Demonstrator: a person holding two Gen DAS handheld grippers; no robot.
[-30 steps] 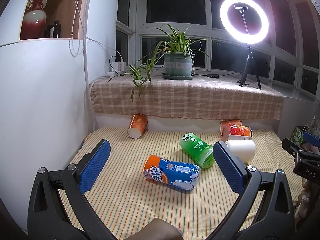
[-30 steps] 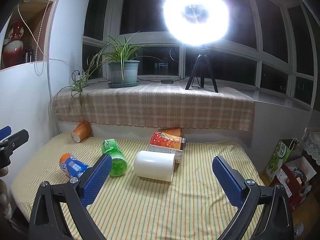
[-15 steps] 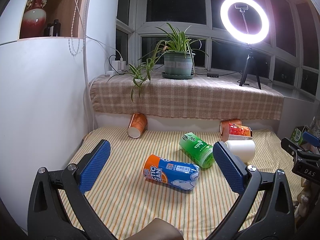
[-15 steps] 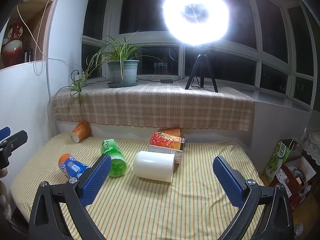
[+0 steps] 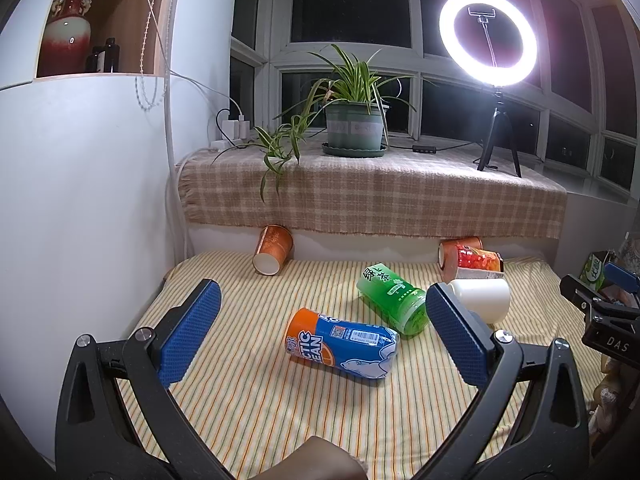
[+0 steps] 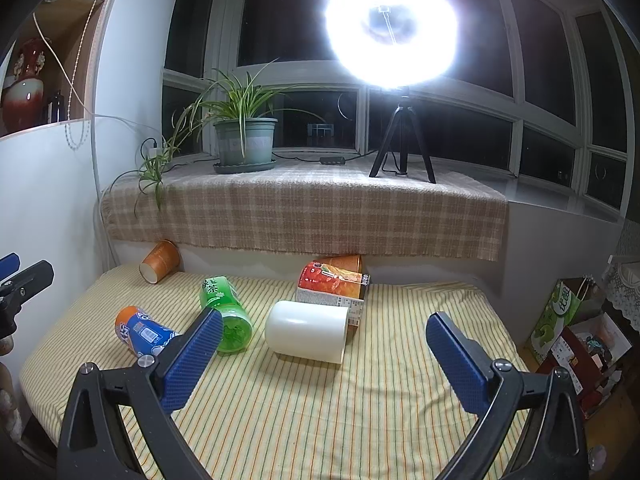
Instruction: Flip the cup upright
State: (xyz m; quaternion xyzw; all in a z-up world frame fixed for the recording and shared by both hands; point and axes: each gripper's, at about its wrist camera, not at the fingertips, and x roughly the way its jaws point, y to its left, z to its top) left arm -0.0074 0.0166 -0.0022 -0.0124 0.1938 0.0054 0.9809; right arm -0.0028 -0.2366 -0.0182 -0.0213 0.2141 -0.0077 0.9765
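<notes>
Several cups lie on their sides on the striped cloth. A blue and orange cup lies between my left gripper's fingers in view. A green cup lies beside it. A white cup lies ahead of my right gripper. An orange paper cup leans at the back wall. My left gripper is open and empty above the cloth. My right gripper is open and empty.
A red juice carton lies with another orange cup behind the white cup. A checked ledge holds a potted plant and a ring light. A white wall borders the left. Boxes stand right.
Almost nothing has changed. The right gripper's view has drifted very slightly; both grippers stay open and the cups have not moved.
</notes>
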